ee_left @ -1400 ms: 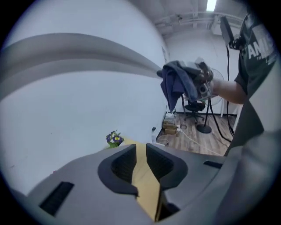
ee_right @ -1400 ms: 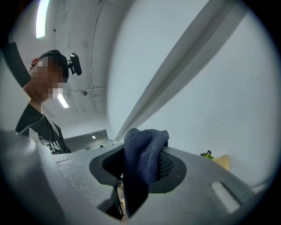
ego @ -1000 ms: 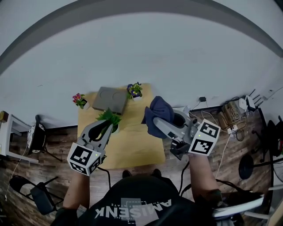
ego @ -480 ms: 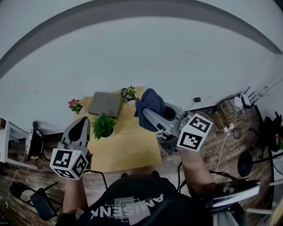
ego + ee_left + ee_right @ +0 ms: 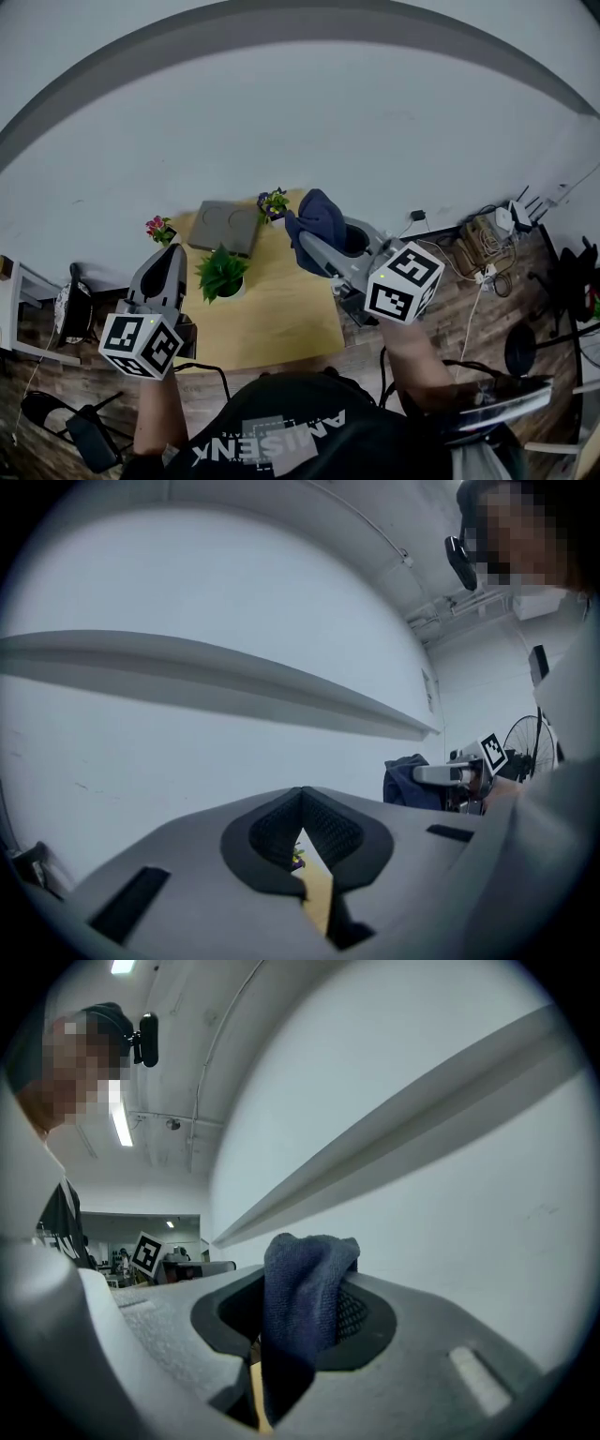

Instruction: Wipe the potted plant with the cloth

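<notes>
The right tool is gripping the cloth. Its jaws are pressing on a bunched fold, and the rest is hanging loose over and ahead of the tips. The left tool is sitting fully closed, the pads meeting with nothing between them.

The plant is standing on the desk just to the right of the left tool's tip, apart from it. It is to the left of the right tool and below it, well clear of the hanging cloth.

The cloth is looking soft, light and limp, so it is likely going to drape and drag rather than push. The bunched grip seems sound, and the loose free end is the part to bring onto the leaves.

The leaves are looking thin and springy, so they are probably going to bend away under any pressure and could tear if pulled. The small white pot is likely light enough to slide or tip during wiping. The best hold for steadying it is probably the pot's wall or rim, not the foliage. For that, the left tool is going to need to open first.
</notes>
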Demonstrator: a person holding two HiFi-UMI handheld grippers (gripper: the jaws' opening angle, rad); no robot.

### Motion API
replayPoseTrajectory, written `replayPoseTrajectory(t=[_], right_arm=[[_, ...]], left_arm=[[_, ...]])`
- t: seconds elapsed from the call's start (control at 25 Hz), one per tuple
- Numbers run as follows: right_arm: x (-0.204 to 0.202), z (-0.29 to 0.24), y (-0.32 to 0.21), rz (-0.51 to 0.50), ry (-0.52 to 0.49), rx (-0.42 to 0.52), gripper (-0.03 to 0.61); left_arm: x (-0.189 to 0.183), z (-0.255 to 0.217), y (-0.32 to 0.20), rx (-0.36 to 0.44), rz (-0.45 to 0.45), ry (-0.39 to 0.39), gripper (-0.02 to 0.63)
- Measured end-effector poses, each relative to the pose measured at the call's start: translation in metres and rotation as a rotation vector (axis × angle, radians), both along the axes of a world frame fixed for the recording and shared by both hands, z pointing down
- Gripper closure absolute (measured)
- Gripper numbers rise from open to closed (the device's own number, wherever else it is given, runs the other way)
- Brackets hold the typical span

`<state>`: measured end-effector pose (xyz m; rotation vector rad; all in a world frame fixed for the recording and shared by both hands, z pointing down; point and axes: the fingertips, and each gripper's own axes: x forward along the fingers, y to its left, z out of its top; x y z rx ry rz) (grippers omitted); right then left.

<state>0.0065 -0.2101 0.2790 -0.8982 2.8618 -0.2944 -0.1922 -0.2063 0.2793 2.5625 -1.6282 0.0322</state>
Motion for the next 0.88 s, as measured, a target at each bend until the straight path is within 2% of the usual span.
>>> replayPoseTrajectory(t=[0.2, 0.36, 0.56, 0.72, 0.88], right_arm=[[-0.001, 0.003, -0.004, 0.011, 0.014, -0.01, 0.453], [0.001, 0.005, -0.006, 0.029, 0.019, -0.013, 0.453], [0.002, 0.007, -0.006, 0.024, 0.034, -0.004, 0.453], [0.003, 0.01, -0.007, 0.027, 0.039, -0.007, 0.452], [0.004, 0.009, -0.004, 0.021, 0.036, -0.005, 0.452]], left_arm=[[0.001, 0.001, -0.007, 0.013, -0.012, -0.029, 0.612], [0.005, 0.001, -0.009, 0.004, 0.005, 0.013, 0.612], [0.006, 0.001, -0.009, 0.011, 0.001, 0.009, 0.612], [0.005, 0.002, -0.005, 0.0, 0.008, 0.072, 0.613], [0.012, 0.003, -0.003, -0.015, 0.038, 0.085, 0.612]])
